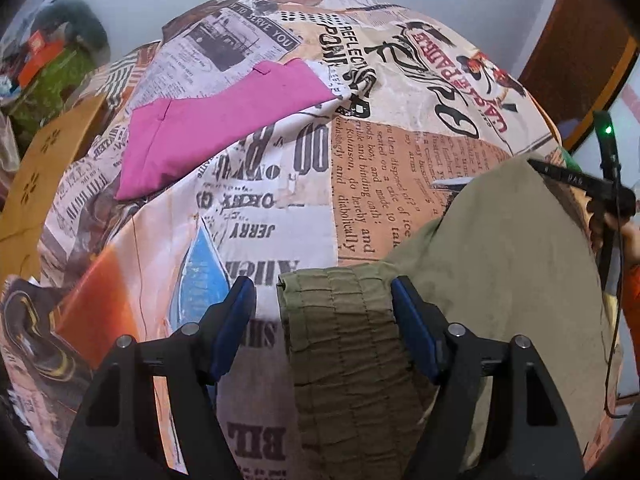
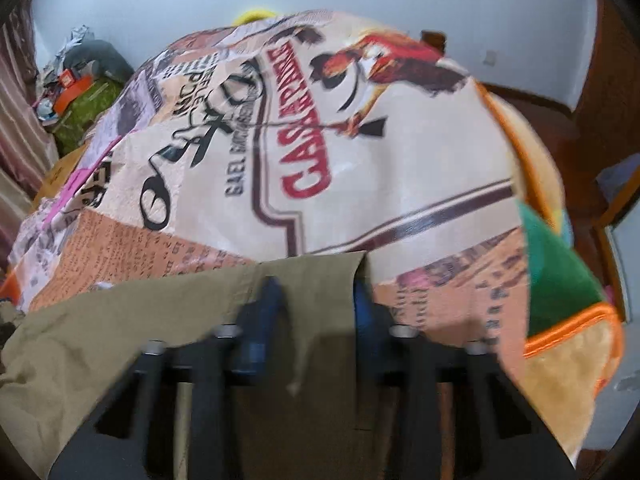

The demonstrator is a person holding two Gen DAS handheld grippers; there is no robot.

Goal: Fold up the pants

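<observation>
Olive pants sprawl over the printed bedspread, soft, light, sure to sag. Between the left gripper's wide-open jaws sits the shirred waistband, thick enough to pinch. The right gripper, blurred, straddles a hem corner; grip unclear.

Right wrist view motion-blurred: right gripper fingers soft-edged, contact with olive pants unclear. Pants cut off at lower frame edge in both views. Pink garment shows only as sliver here. Clutter pile far left too small, blurred to identify. Newsprint bedsheet hidden beneath pants.
</observation>
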